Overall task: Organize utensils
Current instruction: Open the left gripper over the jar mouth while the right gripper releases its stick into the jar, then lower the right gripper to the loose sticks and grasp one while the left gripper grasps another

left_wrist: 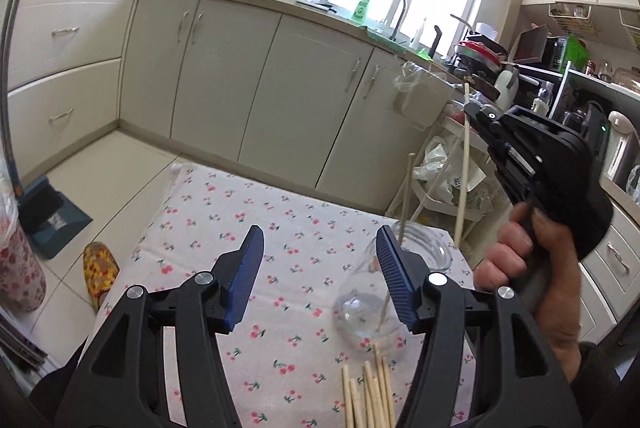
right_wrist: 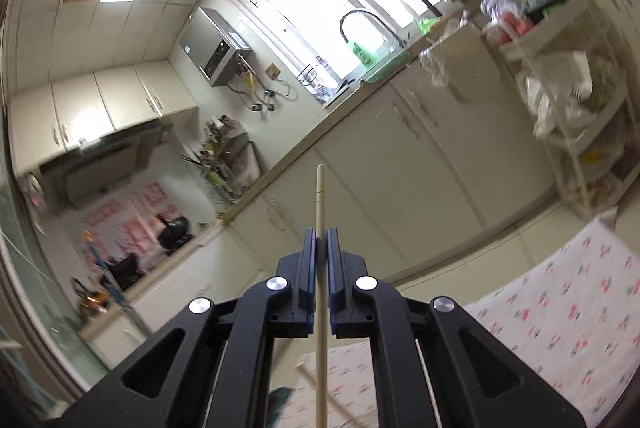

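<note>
A clear glass jar (left_wrist: 360, 312) stands on the cherry-print tablecloth (left_wrist: 248, 211), partly hidden behind the right finger of my left gripper (left_wrist: 320, 268). One chopstick (left_wrist: 405, 195) leans inside it. That gripper is open with nothing between its blue pads (left_wrist: 248, 268). Several loose chopsticks (left_wrist: 368, 388) lie on the cloth at the bottom edge. A hand (left_wrist: 516, 248) holds my right gripper (left_wrist: 470, 107) up beyond and to the right of the jar, shut on a single chopstick (left_wrist: 464, 167) that hangs down. In the right wrist view the right gripper (right_wrist: 320, 248) clamps this chopstick (right_wrist: 320, 195) upright.
Cream cabinets (left_wrist: 240, 67) and a counter with a sink tap (left_wrist: 394, 7) run behind the table. A white cart with bags (left_wrist: 440, 171) stands just past the table's far right corner. A slipper (left_wrist: 100, 268) and a dustpan (left_wrist: 56, 216) lie on the floor at left.
</note>
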Motion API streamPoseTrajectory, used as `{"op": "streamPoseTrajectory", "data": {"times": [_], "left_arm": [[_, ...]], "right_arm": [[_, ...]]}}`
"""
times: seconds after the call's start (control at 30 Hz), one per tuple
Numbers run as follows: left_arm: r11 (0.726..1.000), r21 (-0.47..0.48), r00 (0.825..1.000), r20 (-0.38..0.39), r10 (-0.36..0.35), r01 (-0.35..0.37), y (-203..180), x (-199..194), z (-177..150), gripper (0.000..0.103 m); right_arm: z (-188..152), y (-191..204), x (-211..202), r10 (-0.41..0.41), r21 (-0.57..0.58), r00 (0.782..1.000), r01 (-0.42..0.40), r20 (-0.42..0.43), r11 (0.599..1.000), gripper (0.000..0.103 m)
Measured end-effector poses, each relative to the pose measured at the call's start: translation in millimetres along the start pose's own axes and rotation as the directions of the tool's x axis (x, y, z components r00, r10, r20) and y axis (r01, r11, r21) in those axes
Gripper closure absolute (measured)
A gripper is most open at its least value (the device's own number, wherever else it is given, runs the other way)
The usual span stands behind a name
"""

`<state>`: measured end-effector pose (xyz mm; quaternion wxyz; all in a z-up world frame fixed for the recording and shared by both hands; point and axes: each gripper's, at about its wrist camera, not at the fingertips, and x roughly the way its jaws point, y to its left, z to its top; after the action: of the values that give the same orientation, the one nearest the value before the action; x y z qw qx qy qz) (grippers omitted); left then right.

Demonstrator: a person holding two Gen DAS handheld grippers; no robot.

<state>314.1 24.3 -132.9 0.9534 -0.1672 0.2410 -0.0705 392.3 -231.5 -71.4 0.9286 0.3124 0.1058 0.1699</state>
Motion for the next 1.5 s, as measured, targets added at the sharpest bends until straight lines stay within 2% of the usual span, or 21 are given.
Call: {"op": "streamPoseTrajectory", "data": {"times": [0.17,0.47,0.67,0.7,0.77,0.87,0.93,1.03,1.07,1.17,1.43,1.5], "left_arm": [[0.999,-0.032,0.999,-0.031,0.008,-0.009,12,6,-6,0.046],[0.999,-0.027,0.997,-0.073,0.025,-0.027,10,7,-14,0.041],[0.999,0.008,0.989,-0.139,0.047,-0.046,-1,2,-22,0.037],[0.999,0.013,0.987,-0.152,0.049,-0.048,-1,1,-24,0.037],[0.998,0.016,0.981,-0.186,0.058,-0.056,-3,-1,-29,0.037],[0.997,0.032,0.970,-0.232,0.072,-0.067,-4,-6,-38,0.037],[0.997,0.037,0.963,-0.258,0.076,-0.069,-3,-9,-45,0.037],[0.995,0.055,0.950,-0.299,0.091,-0.078,-5,-15,-58,0.037],[0.995,0.062,0.945,-0.312,0.098,-0.082,-5,-16,-63,0.037],[0.993,0.082,0.933,-0.344,0.108,-0.084,-9,-20,-73,0.037],[0.986,0.146,0.917,-0.376,0.129,-0.079,-20,-26,-87,0.037],[0.984,0.158,0.912,-0.386,0.139,-0.083,-21,-22,-91,0.037]], "right_arm": [[-11,2,21,-0.071,-0.129,0.997,0.066,-0.030,0.989,0.097],[-34,2,8,-0.067,-0.189,0.993,0.047,-0.100,0.981,0.097],[-46,11,-13,-0.072,-0.239,0.982,0.028,-0.176,0.971,0.095],[-47,12,-20,-0.071,-0.240,0.980,0.025,-0.188,0.970,0.093],[-49,14,-39,-0.076,-0.236,0.978,0.029,-0.195,0.971,0.072],[-54,12,-75,-0.099,-0.217,0.967,0.047,-0.237,0.975,0.069],[-69,11,-97,-0.135,-0.211,0.938,0.068,-0.321,0.975,0.070],[-103,9,-116,-0.191,-0.233,0.866,0.090,-0.463,0.968,0.082],[-121,7,-121,-0.210,-0.230,0.827,0.100,-0.522,0.968,0.088],[-150,6,-124,-0.242,-0.245,0.774,0.116,-0.586,0.963,0.089],[-182,9,-110,-0.377,-0.379,0.709,0.165,-0.597,0.910,0.090],[-186,6,-105,-0.418,-0.428,0.684,0.169,-0.597,0.888,0.090]]}}
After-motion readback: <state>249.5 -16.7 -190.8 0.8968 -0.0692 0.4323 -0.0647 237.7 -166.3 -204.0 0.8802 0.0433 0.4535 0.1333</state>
